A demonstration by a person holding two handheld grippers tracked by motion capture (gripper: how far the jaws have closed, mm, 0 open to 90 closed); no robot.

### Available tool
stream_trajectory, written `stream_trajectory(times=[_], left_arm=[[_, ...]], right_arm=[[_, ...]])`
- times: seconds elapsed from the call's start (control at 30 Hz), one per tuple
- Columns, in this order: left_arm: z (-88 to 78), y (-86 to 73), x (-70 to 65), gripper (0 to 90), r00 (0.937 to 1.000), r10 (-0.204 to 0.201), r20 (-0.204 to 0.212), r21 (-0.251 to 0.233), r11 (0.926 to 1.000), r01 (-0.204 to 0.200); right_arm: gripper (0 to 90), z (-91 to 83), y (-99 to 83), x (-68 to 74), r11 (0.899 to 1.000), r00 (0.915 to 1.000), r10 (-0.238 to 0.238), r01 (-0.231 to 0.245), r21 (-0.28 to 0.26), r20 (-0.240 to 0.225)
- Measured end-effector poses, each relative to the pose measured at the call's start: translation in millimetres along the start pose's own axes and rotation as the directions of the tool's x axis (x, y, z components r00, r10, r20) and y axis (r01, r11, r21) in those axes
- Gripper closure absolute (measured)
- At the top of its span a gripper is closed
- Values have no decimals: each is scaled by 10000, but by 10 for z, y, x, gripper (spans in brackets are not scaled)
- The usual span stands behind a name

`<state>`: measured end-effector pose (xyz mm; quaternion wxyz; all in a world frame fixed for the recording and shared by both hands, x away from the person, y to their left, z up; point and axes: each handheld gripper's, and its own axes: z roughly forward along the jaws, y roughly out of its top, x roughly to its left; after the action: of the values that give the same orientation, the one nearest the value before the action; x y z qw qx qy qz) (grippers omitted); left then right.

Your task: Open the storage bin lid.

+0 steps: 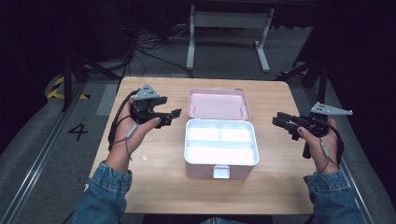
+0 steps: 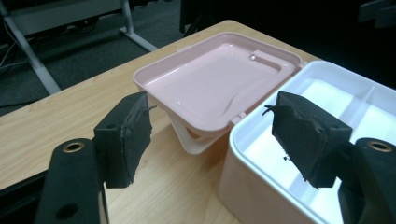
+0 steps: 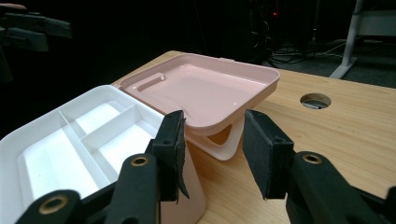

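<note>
Lunch box point(image 1: 221, 148) sits w/ lid point(image 1: 218, 103) flipped back at 12 o'clock, compartments bare. Left gripper point(image 1: 175, 114) & right gripper point(image 1: 280, 120) both wide, holding nothing; filling or closing prob. left.

I see the wooden table point(image 1: 154, 177) lit brightly from overhead in the high view while the floor and room around it fall away into near black, and the white tray of the open lunch box point(image 1: 221, 142) is so overexposed that its dividers almost wash out. In the 2 gripper views the pink lid point(image 2: 210, 86) carries soft glossy highlights, the white compartments glare again, and the background goes dark and grainy. My near black pads point(image 2: 126, 137) look soft and slightly out of focus, with stretching toward the frame edges, and shadows under the box are faint and short
</note>
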<state>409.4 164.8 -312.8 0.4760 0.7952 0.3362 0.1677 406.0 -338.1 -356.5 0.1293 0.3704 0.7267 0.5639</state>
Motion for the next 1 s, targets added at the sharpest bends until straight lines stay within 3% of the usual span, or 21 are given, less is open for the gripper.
stream_trajectory(times=[0.07, 0.13, 0.23, 0.3, 0.4, 0.6, 0.67, 0.73, 0.83, 0.93, 1.0], left_arm=[[-40, -64, -42, 291, 9996, 289, -62, 348, 9990, -287], [-49, -88, -58, 291, 9995, 331, 1, 419, 9986, -331], [-74, -168, -102, 291, 9991, 238, 362, 490, 9985, -255], [-91, -233, -121, 291, 9989, 382, 282, 504, 9979, -395], [-100, -322, -128, 293, 9990, 169, 422, 722, 9972, -199], [-133, -462, -83, 296, 9998, -131, -115, 936, 9955, 141], [-127, -521, -72, 297, 9986, -17, -525, 1367, 9906, 89], [-114, -561, -49, 297, 9979, -49, -644, 1553, 9878, 149], [-60, -626, -12, 295, 9973, -494, -544, 1791, 9821, 584], [14, -699, 25, 294, 9963, -651, -566, 1999, 9769, 752], [47, -760, 67, 313, 9911, -1010, -871, 2280, 9664, 1185]], right_arm=[[596, -6, -17, -10, 9999, 10000, 43, -43, 107, 53], [597, -8, -22, -14, 9999, 10000, 7, -8, 143, 90], [595, -20, -36, -17, 9997, 9999, 35, -38, 223, 124], [594, -25, -42, -14, 9995, 9998, 12, -18, 320, 183], [593, -22, -55, -10, 9992, 9999, -26, 20, 402, 142], [583, -13, -75, 4, 9984, 9999, -15, 9, 561, 109], [580, 0, -86, 3, 9976, 9999, -113, 104, 683, 127], [576, 13, -98, 2, 9967, 9999, -90, 80, 810, 121], [573, 33, -120, -6, 9953, 9999, -80, 65, 970, 151], [569, 60, -147, -25, 9935, 9997, -27, 1, 1142, 234], [568, 70, -161, -40, 9928, 9994, -8, -33, 1199, 344]])
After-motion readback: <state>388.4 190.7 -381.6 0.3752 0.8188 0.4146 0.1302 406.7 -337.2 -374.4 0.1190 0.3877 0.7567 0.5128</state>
